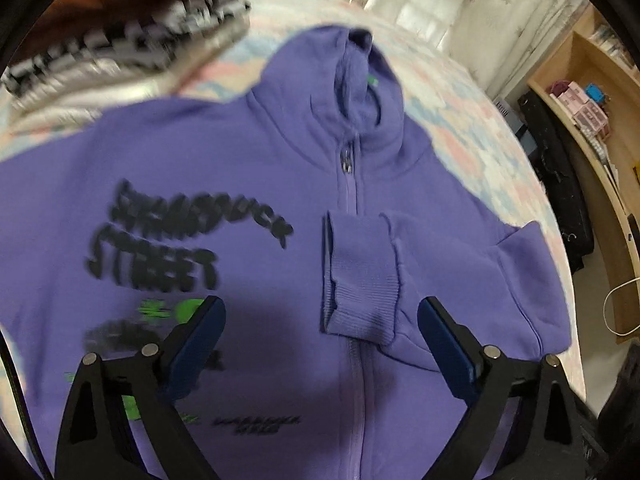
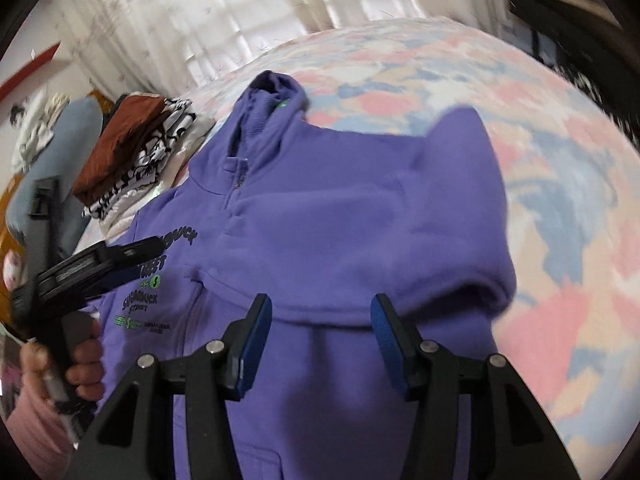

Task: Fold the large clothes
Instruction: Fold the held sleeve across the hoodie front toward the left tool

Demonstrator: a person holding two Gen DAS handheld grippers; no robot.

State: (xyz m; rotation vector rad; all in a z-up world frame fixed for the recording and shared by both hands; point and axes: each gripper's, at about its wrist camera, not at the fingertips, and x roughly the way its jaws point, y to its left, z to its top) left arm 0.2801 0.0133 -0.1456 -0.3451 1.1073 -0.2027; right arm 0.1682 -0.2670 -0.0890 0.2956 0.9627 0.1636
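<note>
Hoodie (image 1: 256, 152) lying front-up on bed (image 2: 560, 184), one sleeve (image 1: 400, 276) folded across chest; left gripper (image 1: 320, 344) spread wide, right gripper (image 2: 320, 344) half-spread, both hovering empty, likely lining up the next fold

hoodie (image 1: 248, 184) | chest print: "STREET", black | other lines blurred

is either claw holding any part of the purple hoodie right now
No, nothing is held. The left claw stands wide open above the hoodie, near the folded-in sleeve cuff. The right claw is also open, with no fabric pinched between its pads.
</note>
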